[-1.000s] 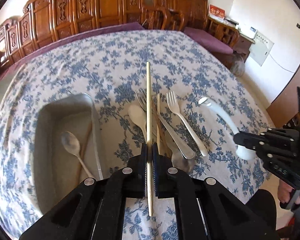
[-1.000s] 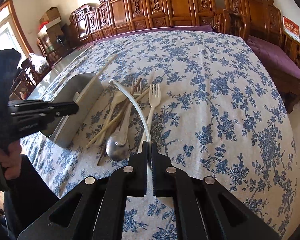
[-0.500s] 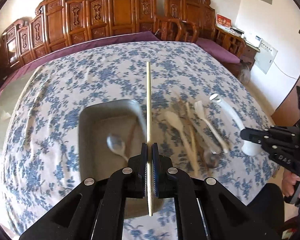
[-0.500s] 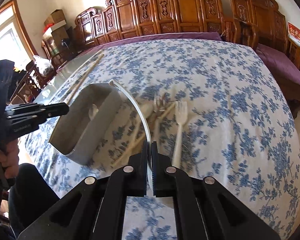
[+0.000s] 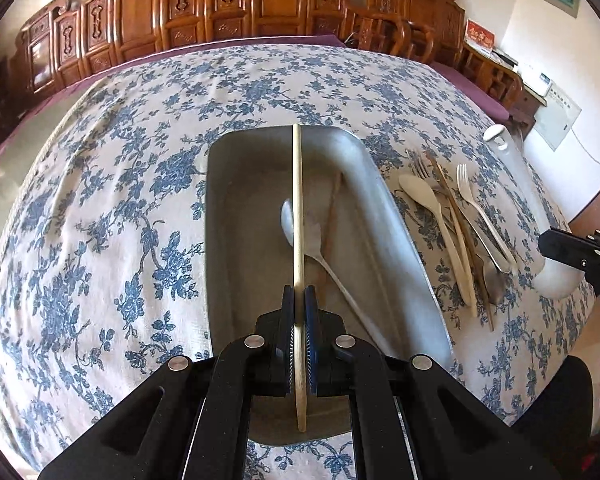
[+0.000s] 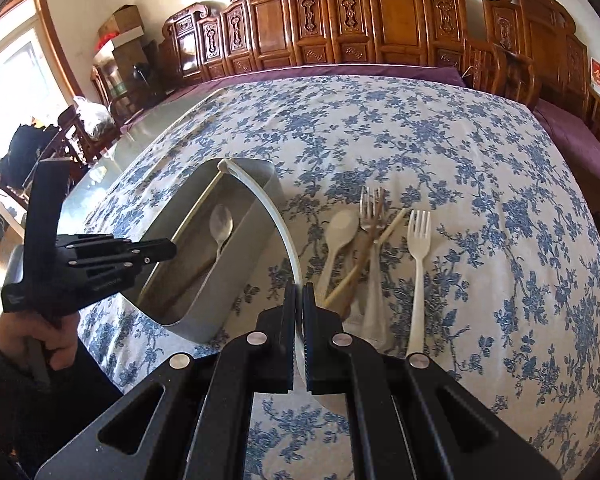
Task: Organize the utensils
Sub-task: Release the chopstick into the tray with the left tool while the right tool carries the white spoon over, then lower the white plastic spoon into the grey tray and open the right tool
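Left gripper (image 5: 299, 300) nearest the lens in the left wrist view, jaws closed tight on a pale wooden chopstick (image 5: 297, 208); the stick runs straight away from the camera, its near end poking out below the pads, its far end reaching over the far rim of the metal tray (image 5: 228, 216); gripper and stick hang above the tray's inside, whether touching it I cannot tell. Inside the tray, a metal spoon (image 5: 320, 256) lies bowl away from the camera; a darker wooden stick (image 5: 332, 216) lies alongside it. Right gripper (image 6: 299, 300) in its own view, jaws pinched shut on the thin edge of a white ladle (image 6: 276, 216); the curved handle arcs up and away, its tip over the tray's far corner; the bowl sits low, mostly hidden behind the fingers. Just right of the tray, on the blue-flowered tablecloth (image 6: 480, 184), the loose pile: a cream spoon (image 6: 340, 236), a metal fork (image 6: 370, 208), a wooden chopstick (image 6: 364, 260) crossing the heap, a white plastic fork (image 6: 418, 264) at the outer side, apart from the rest. At the left of the right wrist view, a hand (image 6: 56, 332) grips the left tool's handle. Farther back, bare tablecloth, then a purple border; beyond that, carved wooden chairs (image 6: 380, 20) against the wall.
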A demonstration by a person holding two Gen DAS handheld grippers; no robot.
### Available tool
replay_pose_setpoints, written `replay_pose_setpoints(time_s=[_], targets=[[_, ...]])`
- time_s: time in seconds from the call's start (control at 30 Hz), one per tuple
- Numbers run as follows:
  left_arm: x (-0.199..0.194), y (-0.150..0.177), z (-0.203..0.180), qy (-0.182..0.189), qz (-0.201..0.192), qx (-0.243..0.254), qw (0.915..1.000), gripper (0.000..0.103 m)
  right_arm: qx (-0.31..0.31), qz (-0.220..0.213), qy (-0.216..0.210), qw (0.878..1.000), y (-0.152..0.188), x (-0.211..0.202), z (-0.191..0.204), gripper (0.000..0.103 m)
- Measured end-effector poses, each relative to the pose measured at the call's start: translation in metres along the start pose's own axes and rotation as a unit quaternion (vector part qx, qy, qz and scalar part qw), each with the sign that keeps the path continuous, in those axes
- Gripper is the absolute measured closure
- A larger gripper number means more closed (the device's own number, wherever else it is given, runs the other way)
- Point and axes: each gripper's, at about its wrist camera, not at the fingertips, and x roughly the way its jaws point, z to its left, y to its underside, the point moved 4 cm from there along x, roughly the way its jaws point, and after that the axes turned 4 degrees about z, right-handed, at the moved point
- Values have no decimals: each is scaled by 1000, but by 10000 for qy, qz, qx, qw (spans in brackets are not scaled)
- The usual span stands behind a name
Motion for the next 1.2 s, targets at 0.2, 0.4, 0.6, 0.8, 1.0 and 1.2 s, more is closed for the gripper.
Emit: replay_pose_setpoints(time_s=[0.2, 0.4, 0.6, 0.8, 1.0, 1.2], targets=[[-12, -9, 9, 87, -266, -114, 9995, 88, -8, 15, -27, 10000, -9, 4, 16, 98], [-30, -10, 23, -152, -581, -113, 9981, 86, 155, 61, -245, 9996, -21, 13, 38, 98], [-50, -7, 46, -272, -827, -167, 9961, 86, 272, 150, -466, 9984, -34, 29, 69, 98], [-73, -5, 61, -409, -1127, -82, 9928, 86, 468, 194, -686, 9964, -48, 46, 96, 98], [-82, -6, 75, -385, -1205, -210, 9917, 84, 857, 307, -915, 9916, -55, 73, 104, 98], [-83, -6, 79, -304, -1230, -306, 9915, 82, 1039, 524, -606, 9914, -49, 101, 96, 98]])
